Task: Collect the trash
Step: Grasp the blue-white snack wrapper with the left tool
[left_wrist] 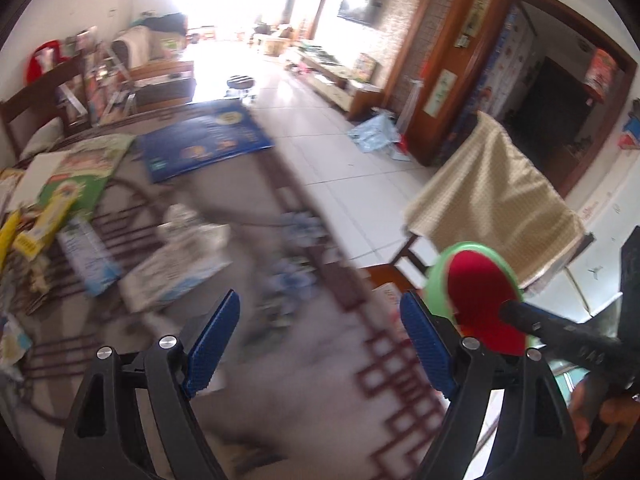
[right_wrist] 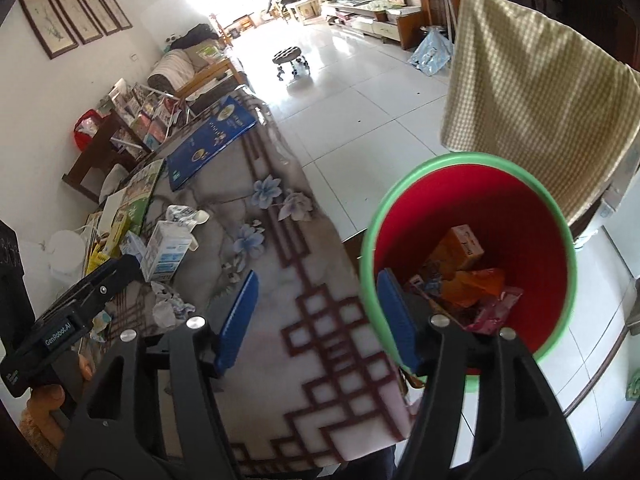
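Red round bin (right_wrist: 520,216) green-rimmed, crumpled wrappers (right_wrist: 476,284) inside, both grippers open, empty

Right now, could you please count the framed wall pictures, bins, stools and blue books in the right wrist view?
Framed pictures: 4
Bin: 1
Stool: 1
Blue book: 1
Total: 7

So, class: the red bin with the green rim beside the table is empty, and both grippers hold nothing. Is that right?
Not quite. The right wrist view shows the bin already holds orange and pink wrappers. The rest stands.
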`<control>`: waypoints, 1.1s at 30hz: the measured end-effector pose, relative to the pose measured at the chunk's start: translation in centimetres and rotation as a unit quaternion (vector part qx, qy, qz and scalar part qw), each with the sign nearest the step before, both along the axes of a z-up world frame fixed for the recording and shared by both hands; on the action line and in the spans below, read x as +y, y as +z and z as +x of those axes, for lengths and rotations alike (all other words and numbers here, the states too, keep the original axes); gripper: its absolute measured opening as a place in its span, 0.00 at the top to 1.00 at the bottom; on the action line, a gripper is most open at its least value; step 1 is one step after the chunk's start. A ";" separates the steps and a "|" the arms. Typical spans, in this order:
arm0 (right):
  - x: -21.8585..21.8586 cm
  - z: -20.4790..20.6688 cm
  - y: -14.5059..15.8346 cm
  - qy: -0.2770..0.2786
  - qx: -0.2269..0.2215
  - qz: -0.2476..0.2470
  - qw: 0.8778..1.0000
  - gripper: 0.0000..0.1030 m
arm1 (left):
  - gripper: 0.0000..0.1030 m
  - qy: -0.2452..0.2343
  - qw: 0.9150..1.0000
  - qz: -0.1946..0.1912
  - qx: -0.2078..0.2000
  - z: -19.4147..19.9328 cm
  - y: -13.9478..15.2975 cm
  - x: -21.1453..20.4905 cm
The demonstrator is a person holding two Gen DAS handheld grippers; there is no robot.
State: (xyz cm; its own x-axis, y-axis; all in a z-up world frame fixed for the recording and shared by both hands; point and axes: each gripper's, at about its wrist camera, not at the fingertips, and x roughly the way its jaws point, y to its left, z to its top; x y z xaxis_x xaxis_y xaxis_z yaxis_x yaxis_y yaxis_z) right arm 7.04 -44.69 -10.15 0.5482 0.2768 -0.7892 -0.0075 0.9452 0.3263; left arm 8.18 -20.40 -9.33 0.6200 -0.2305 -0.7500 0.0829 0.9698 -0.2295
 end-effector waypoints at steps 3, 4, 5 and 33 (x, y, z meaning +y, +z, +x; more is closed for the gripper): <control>3.2 0.1 -0.2 0.020 0.004 -0.002 1.000 0.40 | 0.24 0.057 0.998 0.021 0.015 -1.1 -1.6 6.9; 4.5 0.2 -0.2 0.026 0.006 -0.003 1.000 0.40 | 0.24 0.080 0.996 0.030 0.022 -1.5 -2.1 9.4; 5.5 0.2 -0.3 0.032 0.007 -0.003 0.999 0.40 | 0.24 0.099 0.994 0.035 0.028 -2.0 -2.6 11.6; 30.9 2.2 -3.6 0.146 0.076 -0.015 0.986 0.33 | 0.73 0.191 0.964 0.023 0.183 -3.3 -14.9 39.3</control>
State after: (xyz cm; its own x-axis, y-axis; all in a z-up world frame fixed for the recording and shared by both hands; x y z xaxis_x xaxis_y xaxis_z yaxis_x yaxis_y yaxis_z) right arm 9.21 -13.80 -13.70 0.3238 0.3801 -0.8664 -0.2341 0.9195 0.3159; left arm 4.85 18.87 -24.18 0.3443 0.0016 -0.9389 -0.3613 0.9232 -0.1309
